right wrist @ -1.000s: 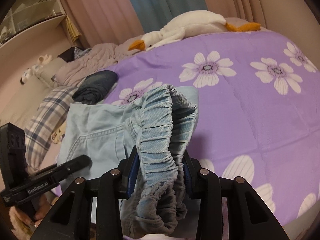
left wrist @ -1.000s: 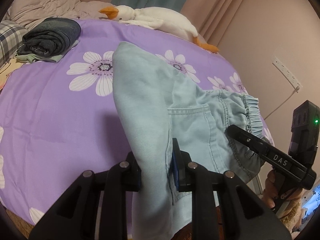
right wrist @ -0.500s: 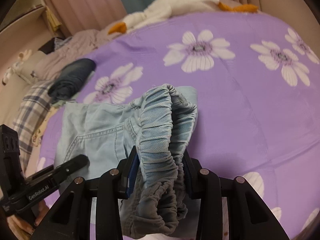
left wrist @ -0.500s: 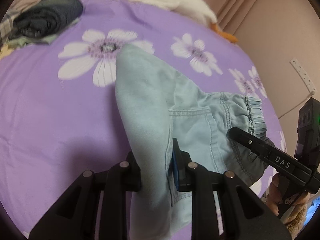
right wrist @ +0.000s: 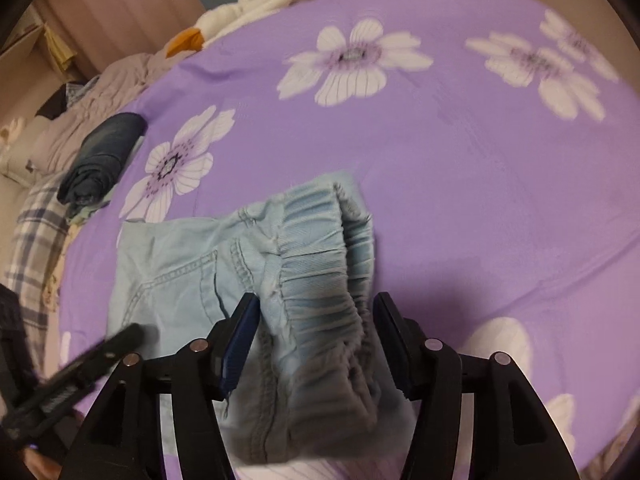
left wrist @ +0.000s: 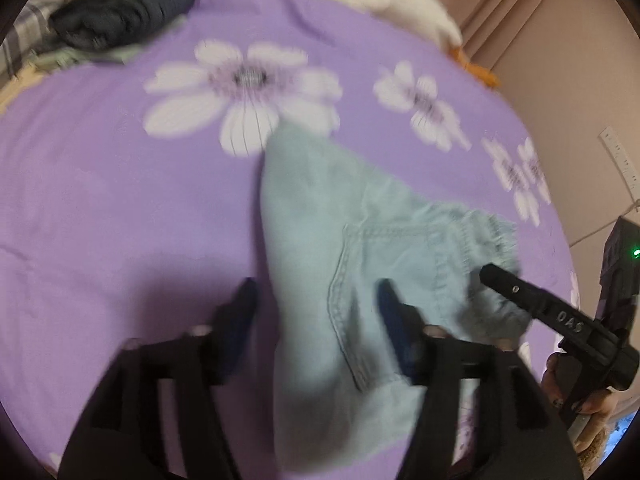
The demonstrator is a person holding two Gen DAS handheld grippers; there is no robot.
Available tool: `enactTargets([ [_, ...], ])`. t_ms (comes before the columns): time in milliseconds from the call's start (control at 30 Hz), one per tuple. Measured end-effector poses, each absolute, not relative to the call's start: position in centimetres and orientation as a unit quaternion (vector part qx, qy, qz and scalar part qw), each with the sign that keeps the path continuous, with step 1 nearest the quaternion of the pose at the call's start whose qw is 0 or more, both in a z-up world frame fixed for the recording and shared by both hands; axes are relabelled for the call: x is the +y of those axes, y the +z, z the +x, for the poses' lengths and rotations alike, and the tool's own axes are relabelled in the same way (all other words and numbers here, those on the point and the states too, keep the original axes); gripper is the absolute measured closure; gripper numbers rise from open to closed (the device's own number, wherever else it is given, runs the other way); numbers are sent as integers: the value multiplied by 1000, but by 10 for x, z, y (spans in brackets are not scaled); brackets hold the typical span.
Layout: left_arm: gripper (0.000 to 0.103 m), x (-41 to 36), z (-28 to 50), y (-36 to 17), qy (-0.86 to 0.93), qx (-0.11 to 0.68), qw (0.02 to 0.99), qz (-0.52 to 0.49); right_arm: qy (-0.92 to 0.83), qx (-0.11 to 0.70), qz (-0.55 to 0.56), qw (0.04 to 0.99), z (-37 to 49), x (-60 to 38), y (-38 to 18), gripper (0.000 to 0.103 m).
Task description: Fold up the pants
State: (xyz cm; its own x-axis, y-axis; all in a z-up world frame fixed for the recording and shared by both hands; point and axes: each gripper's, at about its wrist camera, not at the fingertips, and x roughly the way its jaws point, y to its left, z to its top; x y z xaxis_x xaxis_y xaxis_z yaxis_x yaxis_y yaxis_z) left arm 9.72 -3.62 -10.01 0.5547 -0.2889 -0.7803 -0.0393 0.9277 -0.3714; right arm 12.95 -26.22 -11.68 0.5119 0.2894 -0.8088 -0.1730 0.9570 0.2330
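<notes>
Both grippers are seen with their jaws opening, and cloth lies between the jaws of each without being pressed. On the purple flowered bedspread (right wrist: 460,168) ahead of and beneath both tools, the light blue pants (left wrist: 360,248) are spread in a folded bundle. In the left wrist view, the left gripper (left wrist: 314,304) stands apart around the folded leg edge, with the back pocket stitching just ahead of its right-hand finger. In the right wrist view, the right gripper (right wrist: 316,320) stands apart around the gathered elastic waistband (right wrist: 328,248), which bulges up between the pads.

The step in hand is judged to be the release of the fold onto the bed. It would be done well if both jaws were fully parted before any withdrawal, so that no cloth is dragged. The grippers would best be drawn straight back along their fingers, and together, so that the stacked layers are kept aligned. The bulky waistband is likely to spring up and may need to be pressed flat.

Beyond the pants, dark folded jeans (right wrist: 104,152) and a white goose plush toy (left wrist: 400,8) are seen far ahead.

As for writing, "DAS" is read on the right gripper where it shows in the left wrist view; lettering on the left gripper in the right wrist view is too blurred to be read.
</notes>
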Motion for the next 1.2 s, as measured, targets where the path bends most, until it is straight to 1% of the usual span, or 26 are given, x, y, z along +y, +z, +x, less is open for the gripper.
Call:
enactTargets([
  [33,18,-32,90,-88,-72,451,871,-180,125,465,54,875,124,-263,-109,32],
  [67,12,-29,83,-79,-73,437,877,-184,121,455,52,881,122,-265,-104,27],
  [133,6,-23,67,-56,-79,404,891,-192,117,428,53,894,109,-269,-86,23],
  [200,3,-21,54,-39,-85,385,899,-188,119,403,54,906,93,-273,-68,13],
  [233,2,-21,47,-31,-84,378,904,-181,119,394,50,910,86,-274,-61,11],
  [300,1,-21,36,-22,-78,364,912,-170,113,378,42,918,79,-275,-51,11],
  [467,1,-23,14,-17,-70,356,918,-158,115,352,37,928,60,-269,-40,11],
  [633,1,-32,7,-23,-45,364,923,-114,121,348,34,929,49,-262,-43,11],
  [1200,1,-39,-3,-32,-57,391,911,-117,125,344,28,930,32,-259,-45,11],
])
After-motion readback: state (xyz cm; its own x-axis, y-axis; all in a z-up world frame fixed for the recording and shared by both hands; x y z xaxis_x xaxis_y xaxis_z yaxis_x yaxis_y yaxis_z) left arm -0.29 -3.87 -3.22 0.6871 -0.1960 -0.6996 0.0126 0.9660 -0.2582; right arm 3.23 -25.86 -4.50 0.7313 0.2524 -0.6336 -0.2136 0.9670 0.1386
